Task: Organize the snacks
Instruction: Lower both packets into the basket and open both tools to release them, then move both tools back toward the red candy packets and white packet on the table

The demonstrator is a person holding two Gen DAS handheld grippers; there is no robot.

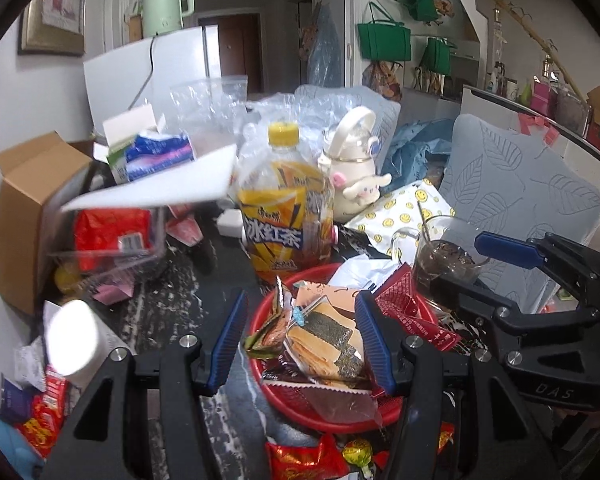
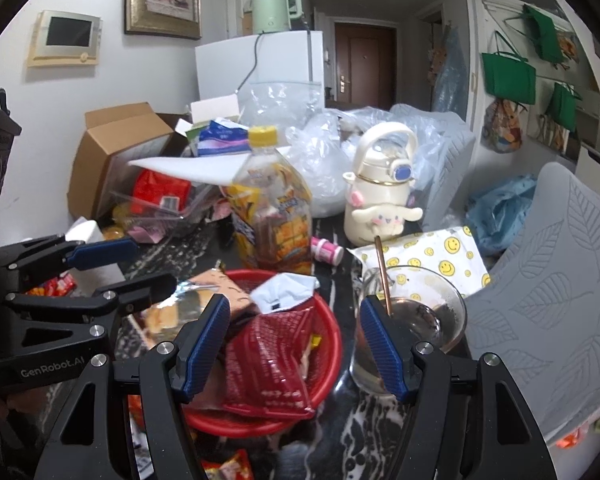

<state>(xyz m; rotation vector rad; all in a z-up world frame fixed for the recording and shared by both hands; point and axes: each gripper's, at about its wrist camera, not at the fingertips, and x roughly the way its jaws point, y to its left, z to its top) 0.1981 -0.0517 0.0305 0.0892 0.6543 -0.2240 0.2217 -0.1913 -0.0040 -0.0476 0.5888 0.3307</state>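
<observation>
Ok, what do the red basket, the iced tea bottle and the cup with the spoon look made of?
Red basket: likely plastic, with a glossy moulded rim and mesh-like wall. Iced tea bottle: clear thin plastic, printed film label, yellow screw cap. Cup: clear, probably glass, given its thick rim; spoon handle looks coppery metal.

We see a round red basket (image 2: 332, 344) on the dark table, full of snacks. A shiny dark red packet (image 2: 268, 364) lies flat on top. Beside it rests a clear packet with a seaweed cracker (image 1: 324, 344) inside. More red candy wrappers (image 1: 304, 460) lie on the table near the basket.
</observation>
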